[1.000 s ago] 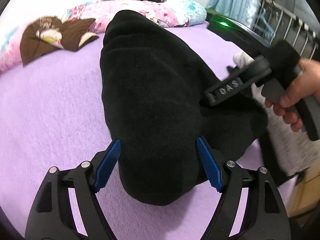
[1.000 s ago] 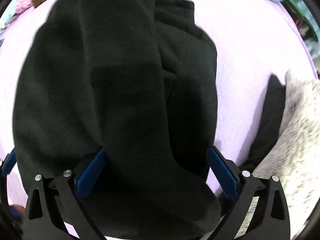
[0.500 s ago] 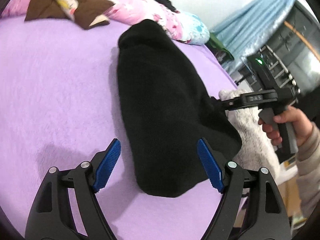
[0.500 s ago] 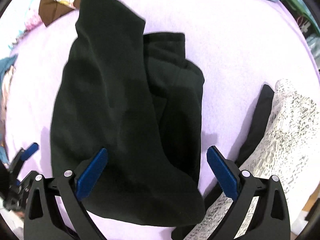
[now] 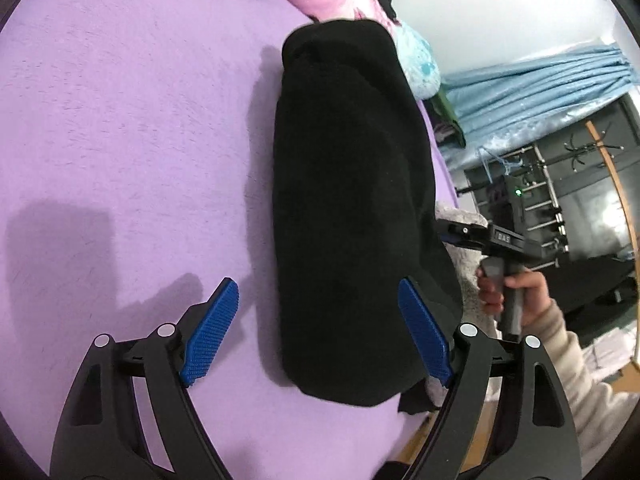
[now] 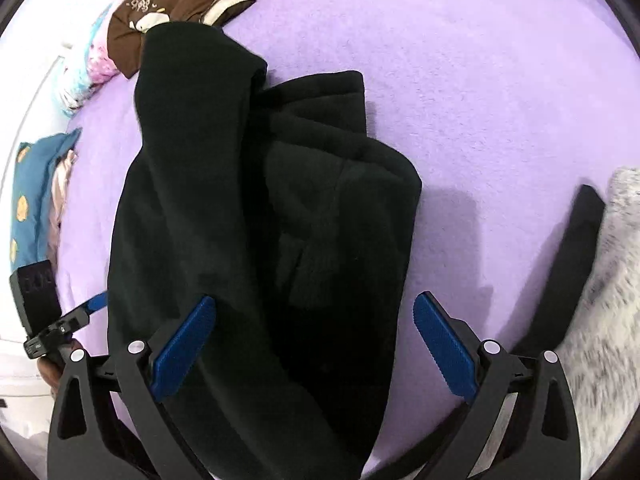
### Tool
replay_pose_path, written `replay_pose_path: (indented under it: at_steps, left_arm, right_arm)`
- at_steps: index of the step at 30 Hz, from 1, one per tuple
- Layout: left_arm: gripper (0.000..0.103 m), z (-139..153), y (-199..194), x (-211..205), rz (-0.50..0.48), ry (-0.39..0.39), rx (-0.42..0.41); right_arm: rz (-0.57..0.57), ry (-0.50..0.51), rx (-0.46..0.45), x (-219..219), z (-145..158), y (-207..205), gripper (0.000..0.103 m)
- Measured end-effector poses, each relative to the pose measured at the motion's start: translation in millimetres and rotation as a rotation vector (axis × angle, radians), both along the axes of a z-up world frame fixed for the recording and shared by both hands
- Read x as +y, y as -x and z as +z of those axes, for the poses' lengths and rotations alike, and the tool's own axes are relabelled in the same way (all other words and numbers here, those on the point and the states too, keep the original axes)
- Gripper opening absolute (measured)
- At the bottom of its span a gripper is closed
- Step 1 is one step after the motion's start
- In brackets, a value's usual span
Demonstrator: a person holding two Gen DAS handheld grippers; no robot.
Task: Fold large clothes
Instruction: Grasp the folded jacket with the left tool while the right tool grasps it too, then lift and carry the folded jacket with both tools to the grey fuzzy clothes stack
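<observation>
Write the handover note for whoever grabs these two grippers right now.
Left gripper: open, nothing held; its jaws have just been opening wider, above the near end of the black garment.
Right gripper: open, nothing held, over the same garment.
Garment: lies loose on the purple bedspread, folded lengthwise into a long, narrow bundle, with layers overlapping unevenly on one side. A grey fuzzy garment sits beside it at the bed's edge.
Done: the lengthwise folds, as it looks.
Left: probably fold the long bundle across to shorten it, then tidy the uneven layers.
</observation>
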State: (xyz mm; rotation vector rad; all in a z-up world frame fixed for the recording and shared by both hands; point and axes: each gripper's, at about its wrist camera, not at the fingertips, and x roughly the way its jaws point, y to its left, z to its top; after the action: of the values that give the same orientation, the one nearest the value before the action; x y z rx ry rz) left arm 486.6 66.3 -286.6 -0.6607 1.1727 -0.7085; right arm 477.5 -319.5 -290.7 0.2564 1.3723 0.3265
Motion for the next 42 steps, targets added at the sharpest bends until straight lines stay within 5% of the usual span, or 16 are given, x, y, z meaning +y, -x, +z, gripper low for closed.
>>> replay_pose_path:
  at_steps: [13,20,29,35,37,38,42]
  left_arm:
    - [0.079,-22,-64,-44,-0.077,0.074,0.106]
    - [0.083,-26,-79,-58,-0.09,0.071,0.142]
    - [0.09,-54,-99,-72,-0.129,0.138,0.204]
    - [0.082,-55,-102,-77,-0.153,0.163,0.194]
    - [0.077,-53,-101,-77,-0.164,0.159,0.185]
    - [0.074,-54,-101,-75,-0.164,0.161,0.188]
    - [0.07,-47,-97,-78,-0.18,0.181,0.153]
  right_arm:
    - [-0.001,-0.284,0.12,-47,-66,-20,0.097]
    - [-0.036,-0.532,0.144,-71,-103,-26,0.098]
    - [0.005,-0.599,0.086,-60,-111,-21,0.098]
    - [0.02,-0.618,0.089,-59,-114,-18,0.098]
    - [0.038,-0.669,0.087,-60,-113,-16,0.086]
    - [0.05,-0.726,0.104,-54,-114,-20,0.056]
    - [0.065,-0.768,0.102,-52,-113,-16,0.044]
